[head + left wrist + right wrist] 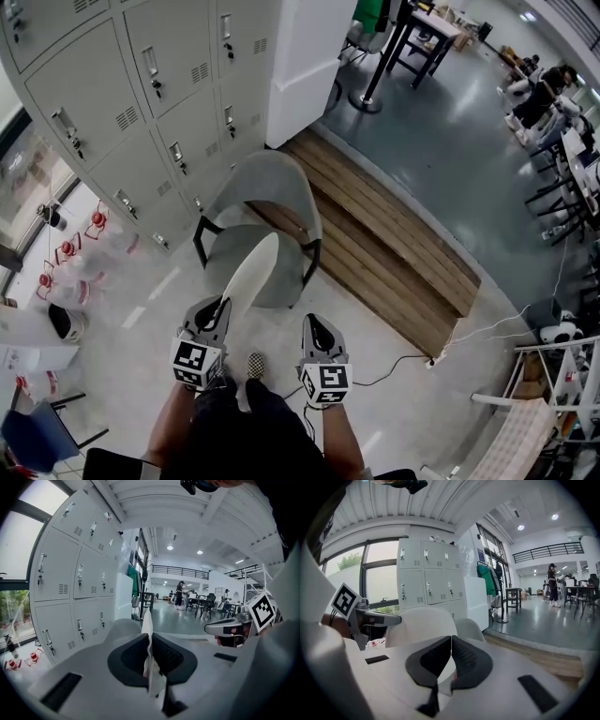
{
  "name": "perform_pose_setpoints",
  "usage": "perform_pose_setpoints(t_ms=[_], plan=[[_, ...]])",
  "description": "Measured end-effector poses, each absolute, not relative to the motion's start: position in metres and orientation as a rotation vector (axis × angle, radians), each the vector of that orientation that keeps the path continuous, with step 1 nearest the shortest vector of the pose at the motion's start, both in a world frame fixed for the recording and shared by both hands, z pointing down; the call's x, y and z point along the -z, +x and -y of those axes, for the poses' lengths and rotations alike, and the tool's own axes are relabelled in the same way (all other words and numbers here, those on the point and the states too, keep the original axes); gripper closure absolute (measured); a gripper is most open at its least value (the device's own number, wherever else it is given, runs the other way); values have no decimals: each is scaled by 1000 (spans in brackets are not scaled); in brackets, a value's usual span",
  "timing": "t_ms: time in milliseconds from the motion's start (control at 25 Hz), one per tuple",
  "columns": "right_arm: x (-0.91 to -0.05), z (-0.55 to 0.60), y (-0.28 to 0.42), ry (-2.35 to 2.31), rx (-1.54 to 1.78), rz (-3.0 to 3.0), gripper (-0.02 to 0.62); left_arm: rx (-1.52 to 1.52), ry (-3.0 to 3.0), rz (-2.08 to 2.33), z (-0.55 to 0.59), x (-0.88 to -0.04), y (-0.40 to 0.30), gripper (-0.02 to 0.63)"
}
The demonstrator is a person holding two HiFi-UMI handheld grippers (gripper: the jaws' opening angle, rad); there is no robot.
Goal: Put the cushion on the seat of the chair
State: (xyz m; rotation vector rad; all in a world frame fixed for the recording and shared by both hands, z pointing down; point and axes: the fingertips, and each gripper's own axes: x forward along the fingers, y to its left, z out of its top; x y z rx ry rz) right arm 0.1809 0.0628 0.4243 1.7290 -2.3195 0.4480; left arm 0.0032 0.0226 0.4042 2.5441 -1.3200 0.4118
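A grey shell chair (265,192) with black legs stands in front of the lockers, its seat (234,251) facing me. My left gripper (217,311) is shut on the edge of a flat white cushion (251,274), which stands on edge over the seat's front. In the left gripper view the cushion's thin edge (148,634) sticks up from between the pads of that gripper (150,657), with the chair back (123,626) beyond. My right gripper (317,328) is beside it, apart from the cushion, shut and empty (451,656). In the right gripper view the cushion's broad face (419,623) hides most of the chair (469,629).
Grey lockers (141,103) line the wall behind the chair. A low wooden platform (384,234) runs to the right of it. A white cable and power strip (439,354) lie on the floor at right. Bottles with red caps (66,253) stand at left. Tables and people are far off.
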Motion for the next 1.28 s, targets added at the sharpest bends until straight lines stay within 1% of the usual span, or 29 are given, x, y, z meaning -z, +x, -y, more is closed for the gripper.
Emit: perform_pose_setpoints(t_ms=[600, 800, 1280], plan=[[-481, -29, 228, 1886, -522, 2155, 566, -466, 2591, 1155, 46, -474, 60, 571], [-500, -24, 234, 1928, -558, 2101, 566, -422, 2584, 1096, 63, -490, 77, 571], [-540, -7, 245, 1934, -629, 2021, 566, -422, 2572, 1033, 103, -539, 113, 571]])
